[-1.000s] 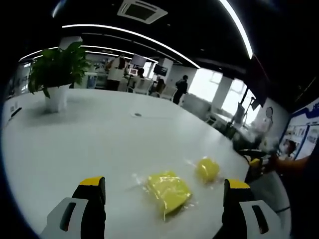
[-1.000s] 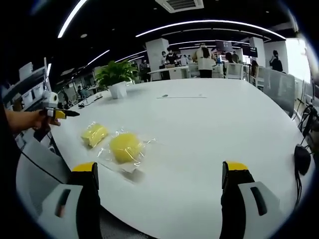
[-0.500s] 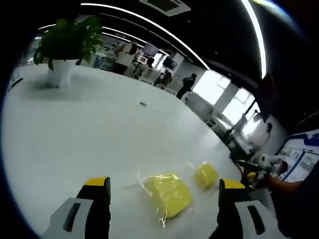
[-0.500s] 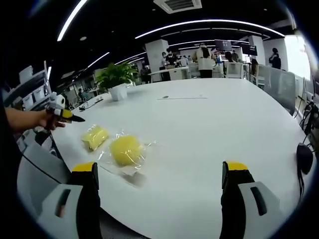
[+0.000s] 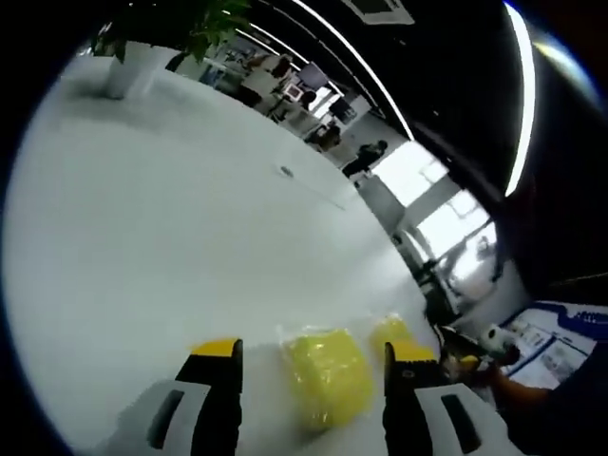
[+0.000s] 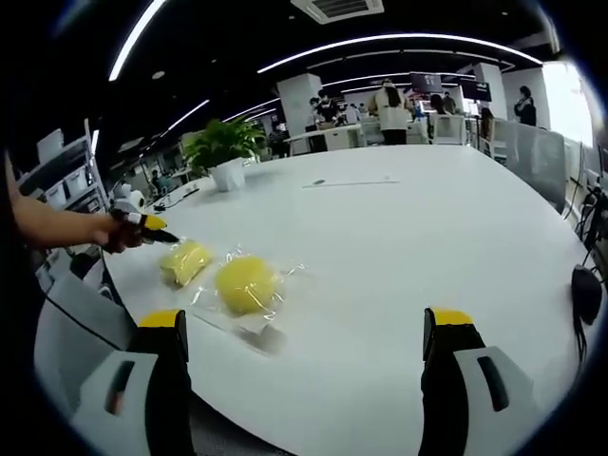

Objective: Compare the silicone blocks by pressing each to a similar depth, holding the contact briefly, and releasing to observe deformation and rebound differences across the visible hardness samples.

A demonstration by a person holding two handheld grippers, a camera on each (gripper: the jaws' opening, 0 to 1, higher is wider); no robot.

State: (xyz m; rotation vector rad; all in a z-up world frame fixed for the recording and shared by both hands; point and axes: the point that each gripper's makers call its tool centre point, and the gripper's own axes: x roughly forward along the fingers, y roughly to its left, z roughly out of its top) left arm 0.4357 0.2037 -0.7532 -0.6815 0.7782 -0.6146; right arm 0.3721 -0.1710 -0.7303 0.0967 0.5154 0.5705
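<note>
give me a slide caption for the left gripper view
Left tool open, straddling a bagged yellow silicone block on the white table.

Two yellow silicone blocks lie on the white table (image 6: 399,237), each sealed in a crinkly clear plastic bag. In the right gripper view the round block (image 6: 246,284) sits at about 8 o'clock, lying flat, a bit shiny, with loose plastic spreading out around it. The flatter block (image 6: 185,261) is just beside it toward 9 o'clock. In the left gripper view that flatter block (image 5: 329,373) is squarish at 6 o'clock, with the round block (image 5: 390,332) peeking out just beyond it.
</note>
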